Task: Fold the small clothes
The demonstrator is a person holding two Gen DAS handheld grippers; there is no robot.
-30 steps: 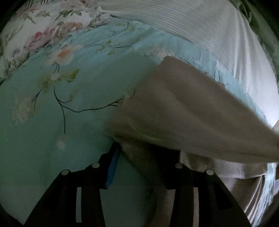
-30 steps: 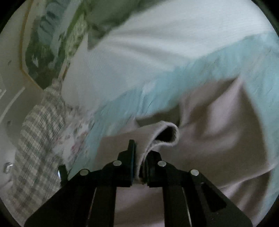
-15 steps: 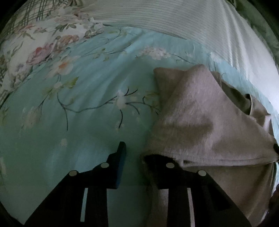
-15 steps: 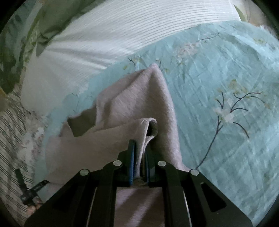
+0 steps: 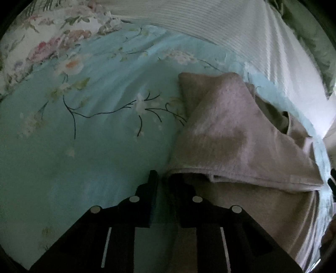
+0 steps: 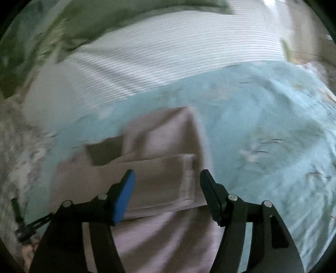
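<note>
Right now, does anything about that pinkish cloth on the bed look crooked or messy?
Somewhat. The garment on the turquoise floral bedspread is folded unevenly: its top flap lies at a slant and a darker inner layer gapes at one side. Nothing looks torn or spilled.

Beige garment and bedsheet blurred.

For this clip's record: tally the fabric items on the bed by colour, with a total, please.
Beige garment: 1
Turquoise floral sheet: 1
White ribbed cover: 1
White floral fabric with pink flowers: 1
Green fabric: 1
Total: 5
</note>
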